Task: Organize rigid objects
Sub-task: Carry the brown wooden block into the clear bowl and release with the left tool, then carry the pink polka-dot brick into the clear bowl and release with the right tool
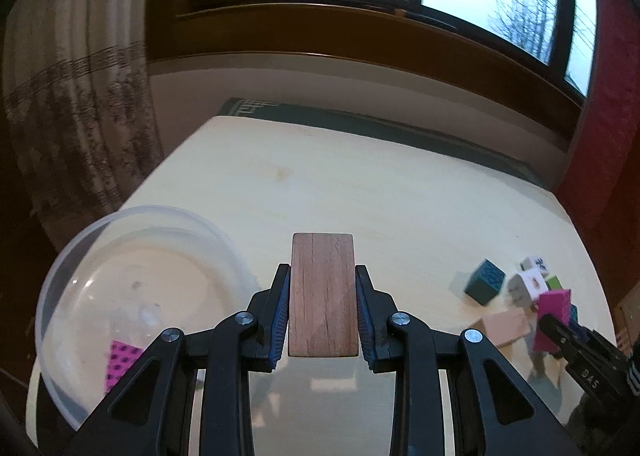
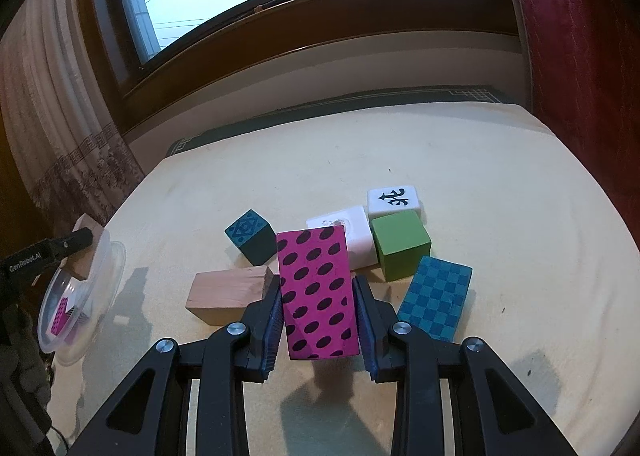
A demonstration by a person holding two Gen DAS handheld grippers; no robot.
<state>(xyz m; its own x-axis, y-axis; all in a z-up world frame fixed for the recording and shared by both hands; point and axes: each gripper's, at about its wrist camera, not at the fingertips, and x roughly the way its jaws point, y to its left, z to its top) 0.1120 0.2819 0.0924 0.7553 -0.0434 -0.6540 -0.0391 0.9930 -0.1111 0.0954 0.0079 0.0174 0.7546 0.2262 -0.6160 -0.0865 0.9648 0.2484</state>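
The left gripper [image 1: 322, 312], pinching a wood block [image 1: 322, 296] lengthwise, sits nearer the bowl [image 1: 80, 248], seemingly just left; the right gripper [image 2: 316, 320] clamps a pink block [image 2: 316, 292].

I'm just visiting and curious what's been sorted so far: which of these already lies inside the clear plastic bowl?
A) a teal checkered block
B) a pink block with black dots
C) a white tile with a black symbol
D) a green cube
B: a small pink dotted block shows through the wall of the bowl, and the right wrist view shows it there too, while the green cube, white tile and checkered block sit on the table.
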